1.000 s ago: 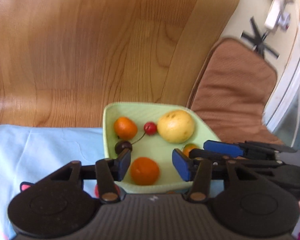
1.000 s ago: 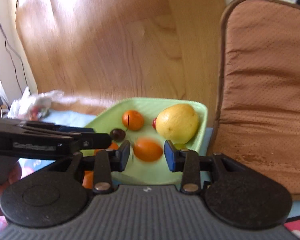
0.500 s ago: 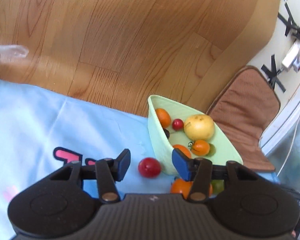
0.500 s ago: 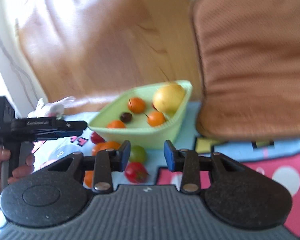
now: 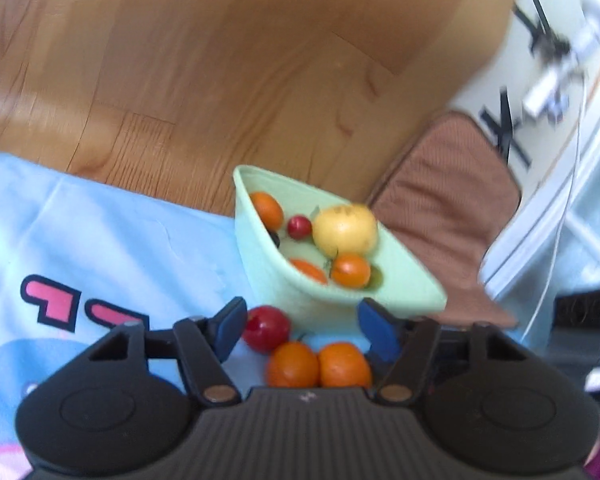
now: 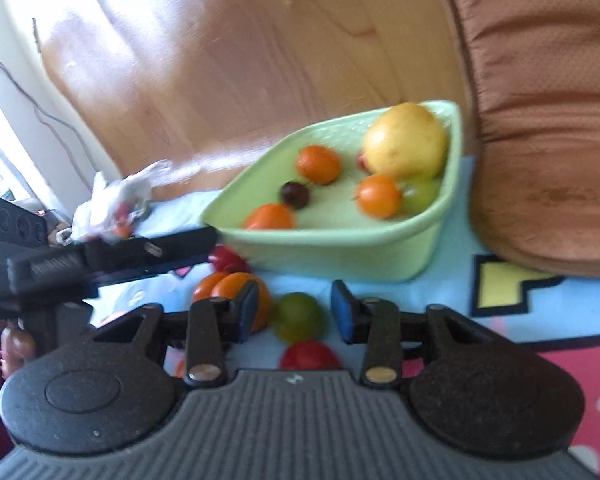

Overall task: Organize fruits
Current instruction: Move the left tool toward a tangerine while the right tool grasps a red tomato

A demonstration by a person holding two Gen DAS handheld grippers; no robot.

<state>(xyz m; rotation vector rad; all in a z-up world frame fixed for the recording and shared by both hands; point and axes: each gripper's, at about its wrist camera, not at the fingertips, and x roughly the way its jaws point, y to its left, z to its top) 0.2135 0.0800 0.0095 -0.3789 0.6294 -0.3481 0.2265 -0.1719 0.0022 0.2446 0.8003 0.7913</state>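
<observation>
A pale green tray [image 5: 404, 300] [image 6: 340, 248] on a light blue mat holds a yellow pear [image 5: 345, 229] [image 6: 405, 141], several oranges, a red cherry [image 5: 299, 225] and a dark cherry [image 6: 295, 193]. Loose fruit lies in front of it: a red fruit [image 5: 266, 328], two oranges [image 5: 293, 364] [image 5: 345, 365], a green fruit [image 6: 298, 317] and another red fruit [image 6: 310, 356]. My left gripper [image 5: 303, 327] is open and empty over the red fruit and oranges. My right gripper [image 6: 294, 314] is open and empty, with the green fruit between its fingers.
A brown cushion [image 5: 448, 200] [image 6: 540, 120] lies right of the tray on the wooden floor [image 5: 220, 60]. A crumpled plastic bag [image 6: 116, 200] lies at the mat's far left. The left gripper's body [image 6: 100, 260] shows at left in the right wrist view.
Both grippers pulled back from above the tray to the loose fruit in front of it. The left gripper opened wider. The right gripper now has the green fruit between its fingers.
</observation>
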